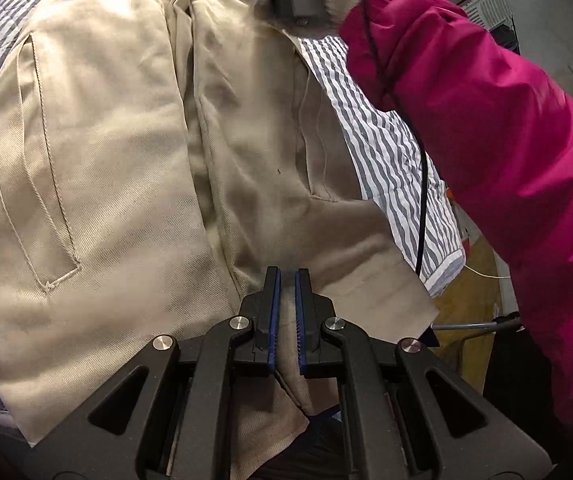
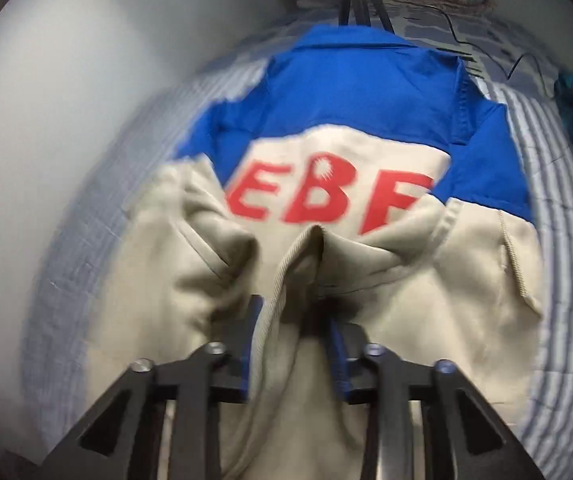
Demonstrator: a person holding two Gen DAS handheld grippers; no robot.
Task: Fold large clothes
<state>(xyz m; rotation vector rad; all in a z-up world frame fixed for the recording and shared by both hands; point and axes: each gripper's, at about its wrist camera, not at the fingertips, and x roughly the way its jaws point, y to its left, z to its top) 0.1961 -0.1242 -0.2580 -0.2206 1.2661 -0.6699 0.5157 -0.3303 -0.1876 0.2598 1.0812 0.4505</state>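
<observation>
Low in both wrist views, the left gripper and right gripper pinch the beige jacket; lift both evenly to fold straight.

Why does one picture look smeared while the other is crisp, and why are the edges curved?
Right wrist view: motion blur smears the red letters and striped bedding. Left wrist view: the beige jacket stitching is mostly sharp. Both views: fisheye lenses bend straight lines and darken the corners.
</observation>
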